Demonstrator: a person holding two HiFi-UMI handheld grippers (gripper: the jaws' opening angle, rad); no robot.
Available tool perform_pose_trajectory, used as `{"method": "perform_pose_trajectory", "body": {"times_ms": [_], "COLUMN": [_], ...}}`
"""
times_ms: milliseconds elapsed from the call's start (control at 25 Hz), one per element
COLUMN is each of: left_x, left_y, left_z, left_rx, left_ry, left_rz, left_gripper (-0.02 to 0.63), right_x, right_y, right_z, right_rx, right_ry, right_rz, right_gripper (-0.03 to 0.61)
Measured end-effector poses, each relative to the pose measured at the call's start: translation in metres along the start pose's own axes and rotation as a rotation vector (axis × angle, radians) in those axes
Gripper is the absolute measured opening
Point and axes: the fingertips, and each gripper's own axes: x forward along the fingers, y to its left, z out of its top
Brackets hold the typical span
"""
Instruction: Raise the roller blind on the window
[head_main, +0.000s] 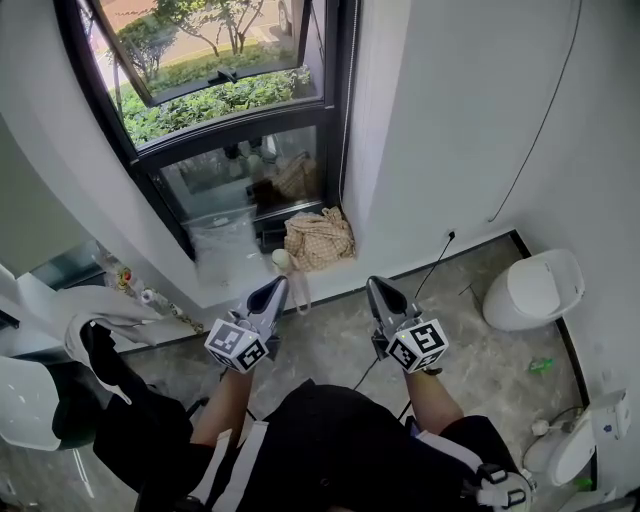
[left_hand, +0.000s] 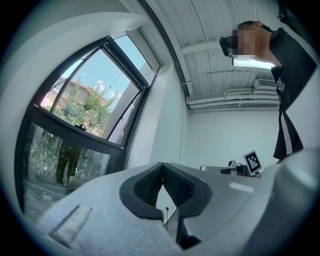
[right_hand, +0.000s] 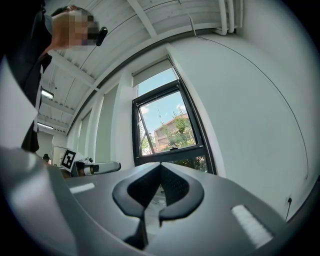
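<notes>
Left gripper (head_main: 275, 286) and right gripper (head_main: 378, 286) are held side by side, aimed at the far window (head_main: 230, 150). Both pairs of jaws are closed together, nothing between them. The roller blind (right_hand: 154, 72) covers only the window's top strip, well apart from both.

The window (head_main: 230, 110) runs off the head view's top edge, its upper frame unseen there. Behind the lower pane (head_main: 245, 175), small items on the sill blur into reflections and cannot be told apart. A white fixture (head_main: 575, 445) at lower right is clipped by the picture's edge, as is a white shape (head_main: 20, 400) at far left.
</notes>
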Motion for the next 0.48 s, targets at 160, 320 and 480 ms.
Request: {"method": "perform_pose_trajectory", "body": {"times_ms": [160, 320, 480], "left_x": [0.003, 0.007, 0.015], "left_y": [0.004, 0.002, -0.002], "left_z": [-0.005, -0.01, -0.012], "left_rx": [-0.001, -0.018, -0.013], "left_ry": [0.017, 0.017, 0.029], "left_rz": [0.027, 0.019, -0.001], "left_gripper": [0.0, 0.0, 0.0], "right_x": [0.001, 0.0, 0.001], "right_y": [-0.002, -0.009, -0.017], "right_z": [0.001, 0.001, 0.005], "right_rx": [0.0, 0.004, 0.008], "right_ry": [-0.003, 0.0, -0.004], "right_rz": [0.006, 0.002, -0.011], "right_gripper": [0.005, 0.005, 0.005]}}
